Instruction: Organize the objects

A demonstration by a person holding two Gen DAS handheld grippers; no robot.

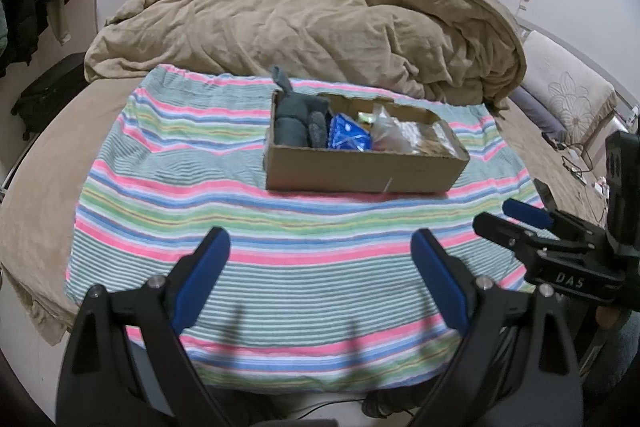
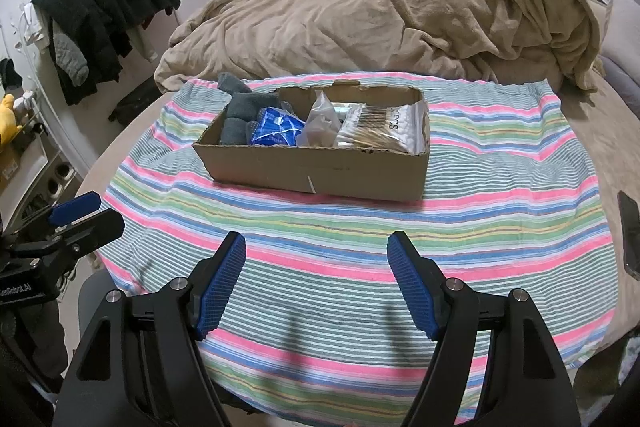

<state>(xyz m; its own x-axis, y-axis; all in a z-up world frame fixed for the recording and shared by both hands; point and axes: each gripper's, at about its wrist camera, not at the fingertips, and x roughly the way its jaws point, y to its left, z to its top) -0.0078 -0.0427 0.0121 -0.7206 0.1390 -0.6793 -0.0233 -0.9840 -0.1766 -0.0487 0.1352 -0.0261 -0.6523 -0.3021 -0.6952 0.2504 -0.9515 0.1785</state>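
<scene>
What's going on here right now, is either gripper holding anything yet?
Nothing is held. The left gripper and the right gripper both hover open over the striped cloth spread on the bed, short of the cardboard box. The box already holds grey socks, a blue packet, a clear plastic bag and a bag of cotton swabs. One more grey sock hangs over the box's far left corner.

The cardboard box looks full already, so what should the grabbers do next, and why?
Probably reach the left gripper forward to the grey sock poking over the cardboard box rim and tuck it in. Both grippers are open and empty, and nothing loose shows on the striped towel.
</scene>
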